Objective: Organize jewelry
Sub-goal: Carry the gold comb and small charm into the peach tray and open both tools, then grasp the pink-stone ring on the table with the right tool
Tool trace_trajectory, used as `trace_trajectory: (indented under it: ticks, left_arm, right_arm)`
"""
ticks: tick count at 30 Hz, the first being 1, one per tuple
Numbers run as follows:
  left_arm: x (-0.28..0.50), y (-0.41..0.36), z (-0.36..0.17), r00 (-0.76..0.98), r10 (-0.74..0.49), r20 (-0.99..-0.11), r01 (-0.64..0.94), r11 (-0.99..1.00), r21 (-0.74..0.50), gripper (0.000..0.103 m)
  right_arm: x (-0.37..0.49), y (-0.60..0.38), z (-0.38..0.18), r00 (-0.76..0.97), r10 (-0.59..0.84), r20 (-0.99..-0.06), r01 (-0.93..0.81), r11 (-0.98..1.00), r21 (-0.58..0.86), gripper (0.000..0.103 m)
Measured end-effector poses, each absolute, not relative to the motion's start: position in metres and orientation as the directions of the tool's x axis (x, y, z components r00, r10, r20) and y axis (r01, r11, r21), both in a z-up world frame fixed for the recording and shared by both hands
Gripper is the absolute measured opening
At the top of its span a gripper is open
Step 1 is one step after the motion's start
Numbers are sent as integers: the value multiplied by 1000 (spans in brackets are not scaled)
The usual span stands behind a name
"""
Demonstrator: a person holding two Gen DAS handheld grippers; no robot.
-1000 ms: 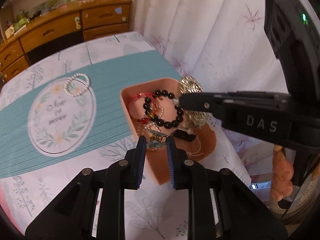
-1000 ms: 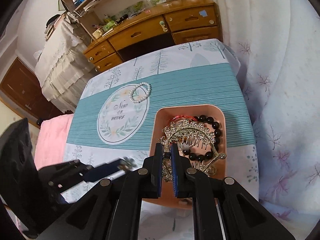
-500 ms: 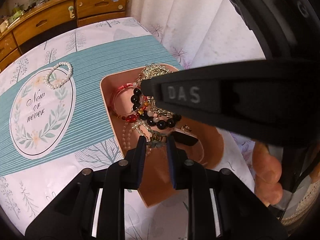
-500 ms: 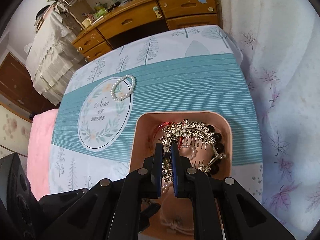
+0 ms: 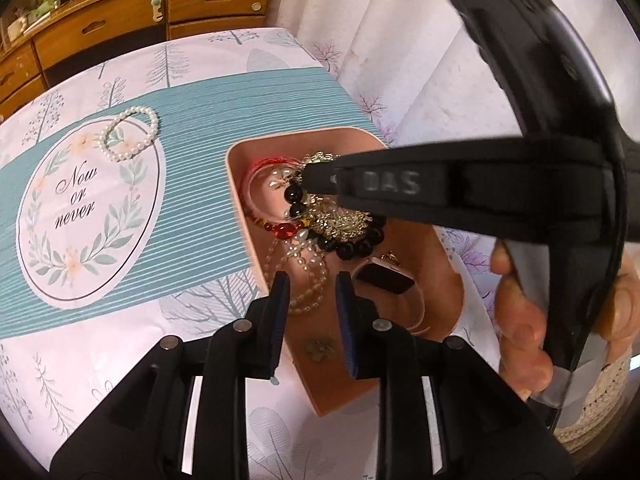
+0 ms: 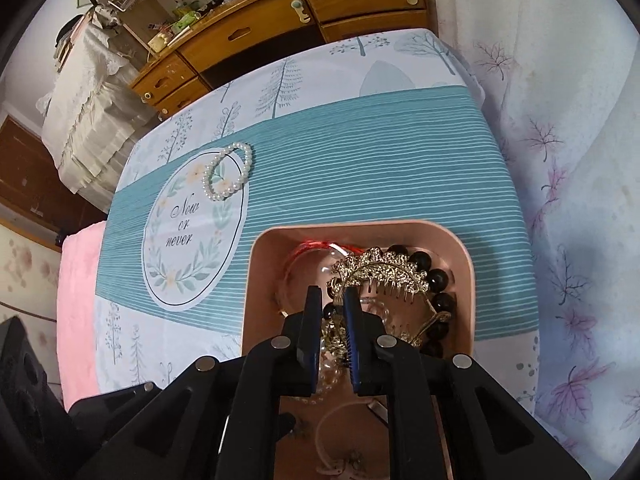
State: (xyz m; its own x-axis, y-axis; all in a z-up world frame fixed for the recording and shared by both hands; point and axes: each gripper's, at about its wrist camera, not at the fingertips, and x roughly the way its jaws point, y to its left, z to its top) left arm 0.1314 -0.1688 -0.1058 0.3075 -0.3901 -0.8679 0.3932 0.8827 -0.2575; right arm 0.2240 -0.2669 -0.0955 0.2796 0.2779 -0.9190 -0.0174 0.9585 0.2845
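Both claws hang over the pink tray (image 6: pixel 464 252) on the counter. The right claw (image 6: pixel 333 322), jaws opening, straddles the gold hair comb (image 6: pixel 384 270) lying inside. The left claw (image 5: pixel 309 298), jaws opening, holds nothing above the tray's near end. A pearl bracelet (image 6: pixel 228 176) lies beyond the tray.

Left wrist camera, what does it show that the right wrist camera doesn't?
Only the left wrist view shows the right hand wrapped around its tool's handle, and a woven, basket-like edge below it.
Only the right wrist view shows the gold comb with its teeth exposed, a pink cloth beside the table, and a draped white cover.
Both show the pink tray, the pearl bracelet lying outside it on the tablecloth, the black beads and the wooden drawers.
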Motion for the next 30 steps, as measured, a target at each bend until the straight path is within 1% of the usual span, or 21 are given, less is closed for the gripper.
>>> trace_trajectory:
  ticks: [2, 4, 6, 7, 14, 23, 25, 27, 29, 30]
  left_arm:
    - [130, -165, -102, 309, -401, -863, 389, 881, -270, 21]
    - [127, -159, -96, 327, -392, -860, 381, 888, -259, 25]
    - [123, -152, -89, 346, -393, -852, 375, 890, -258, 33]
    - [121, -148, -85, 356, -392, -848, 369, 893, -258, 33]
    - [107, -107, -60, 437, -341, -832, 291, 929, -228, 34]
    - [83, -47, -33, 516, -253, -818, 193, 965, -176, 34]
    - [76, -35, -31, 523, -240, -818, 177, 969, -171, 34]
    - [68, -26, -30, 531, -230, -816, 159, 973, -170, 34]
    - [63, -13, -29, 536, -222, -815, 141, 975, -173, 34]
    - [61, -10, -30, 537, -218, -815, 133, 976, -174, 34]
  right_arm:
    - [219, -268, -92, 284, 285, -915, -18, 956, 293, 12]
    - [212, -268, -87, 288, 292, -912, -21, 954, 299, 12]
    - [204, -269, -81, 294, 298, -908, -27, 952, 304, 12]
    - [200, -268, -79, 296, 303, -906, -29, 951, 308, 12]
    - [168, -262, -54, 326, 326, -887, -72, 945, 320, 12]
    - [123, -224, -28, 321, 386, -865, -177, 922, 346, 12]
    - [116, -215, -24, 316, 392, -864, -201, 917, 343, 15]
    - [110, -204, -22, 310, 395, -864, -222, 914, 338, 24]
    - [103, -191, -21, 303, 400, -865, -249, 909, 333, 28]
    - [102, -186, -21, 299, 400, -866, -258, 908, 330, 28]
